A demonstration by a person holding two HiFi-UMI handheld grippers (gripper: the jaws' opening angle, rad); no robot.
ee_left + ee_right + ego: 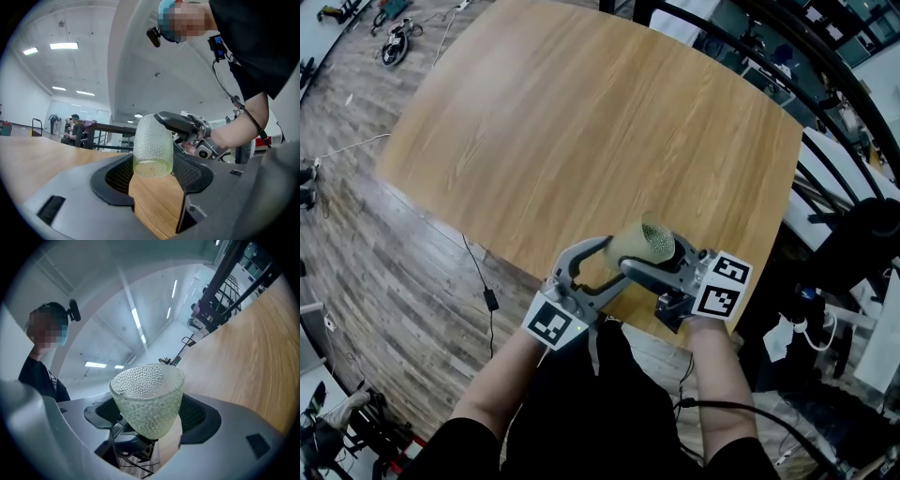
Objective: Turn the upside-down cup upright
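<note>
A pale green dimpled glass cup (637,242) hangs just above the near edge of the wooden table (581,122), tipped on its side so that its open mouth shows. My right gripper (643,261) is shut on it; in the right gripper view the cup (149,399) sits between the pads of the right gripper (152,416), mouth toward the camera. My left gripper (602,267) faces it from the left with its jaws spread wide. In the left gripper view the cup (152,145) stands between the open pads of the left gripper (152,177), and a right finger (180,124) lies along it.
Wood floor with a black cable (487,295) lies to the left of the table. Dark railings (825,122) and equipment (862,281) crowd the right side. Tools (394,42) lie on the floor at the far left.
</note>
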